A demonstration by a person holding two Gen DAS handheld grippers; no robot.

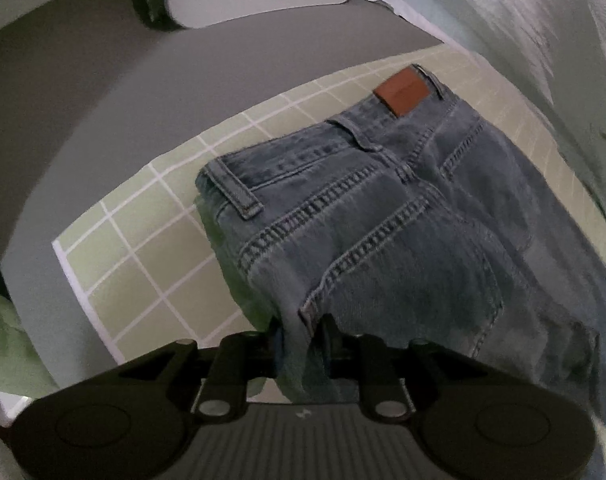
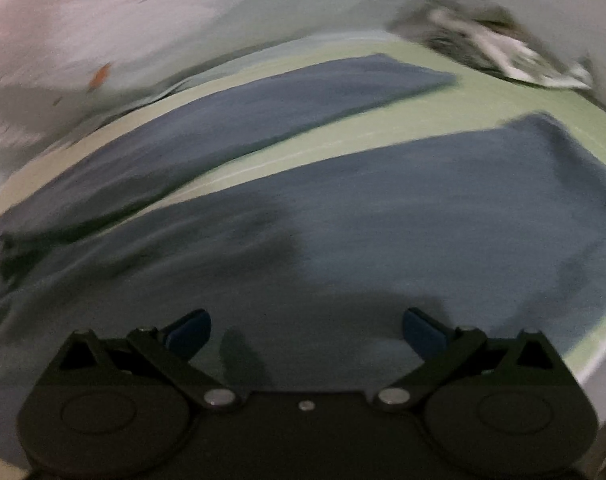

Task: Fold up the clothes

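Checked cloth: pale green with white lines, spread under the jeans, showing from 7 to 11 o'clock.
Jeans: blue denim on the cloth, waistband toward 12 o'clock, legs stretched apart in the blurred right view.
Leather patch: brown, at 1 o'clock on the waistband.
Left gripper: fingers pinched tight on a denim fold.
Right gripper: fingers spread wide, empty, above denim.

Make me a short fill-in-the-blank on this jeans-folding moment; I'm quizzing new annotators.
1. The left gripper is shut on a fold of the ____.
2. The right gripper hovers over the denim with its jaws ____.
3. The leather patch on the waistband is ____ in colour.

Missing words: jeans; open; brown
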